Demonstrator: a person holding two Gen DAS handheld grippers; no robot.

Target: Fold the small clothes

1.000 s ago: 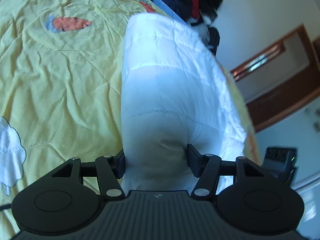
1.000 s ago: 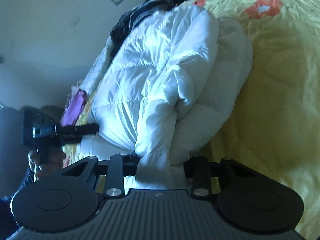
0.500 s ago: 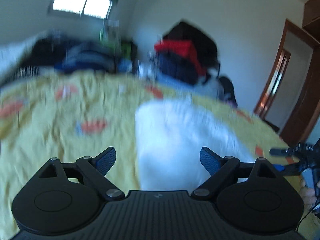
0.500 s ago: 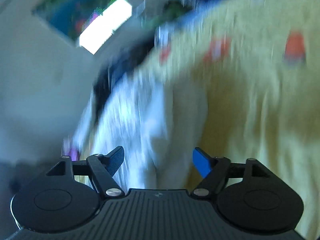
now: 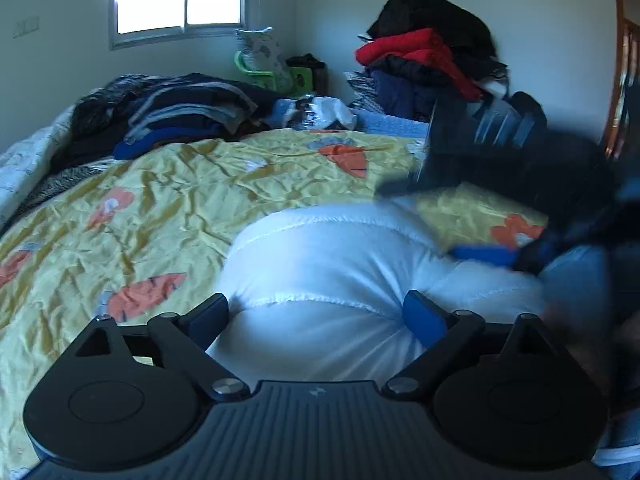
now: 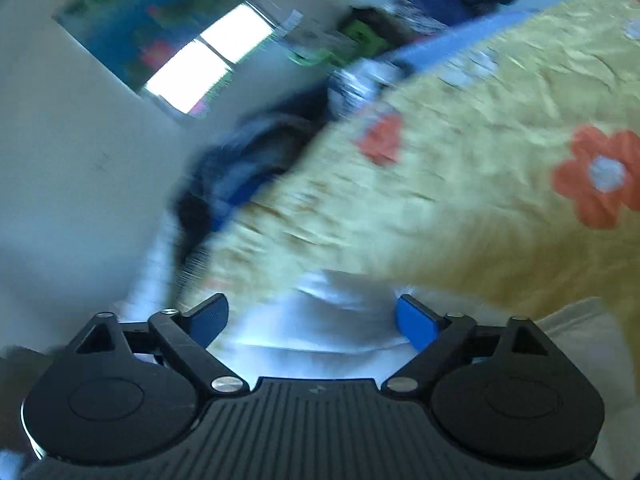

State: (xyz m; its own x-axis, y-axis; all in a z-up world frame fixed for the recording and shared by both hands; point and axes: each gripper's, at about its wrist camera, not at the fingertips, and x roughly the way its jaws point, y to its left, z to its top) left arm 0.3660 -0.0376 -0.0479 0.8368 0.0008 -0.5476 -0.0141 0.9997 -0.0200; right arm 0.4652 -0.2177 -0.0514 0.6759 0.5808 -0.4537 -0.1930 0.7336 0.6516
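on the yellow quilted bedspread with orange flower and carrot patches [image 5: 192,200], the puffy white quilted jacket [image 5: 332,264] lies as a compact rounded bundle, and that bundle is the landmark for everything else. it looks folded over on itself, edges tucked under, resting on the bed with nothing pressing on it.

just in front of the bundle, the left gripper [image 5: 316,316] hangs with its jaws spread and opening wider; the white fabric shows between the blue pads but they stand clear of it on both sides, so no grip there. to the right of the bundle and partly above it, a dark blur with a blue pad is the right gripper [image 5: 520,216], too smeared in the left wrist view to read. the right wrist view settles it: the right gripper's jaws are opening too, apart on either side of a pale strip of the jacket, not pinching it. that view is badly motion-blurred, so fine contact cannot be told.

judging from this, the white jacket's fold looks done and it has been let go. what is left seems plenty: beyond the bundle, near the wall, a heap of dark blue and grey clothes [image 5: 172,116] lies on the bed, and behind the bundle to the right a taller pile of red, navy and black garments [image 5: 424,60] is stacked. whether those heaps are already folded or waiting, i cannot say from here.
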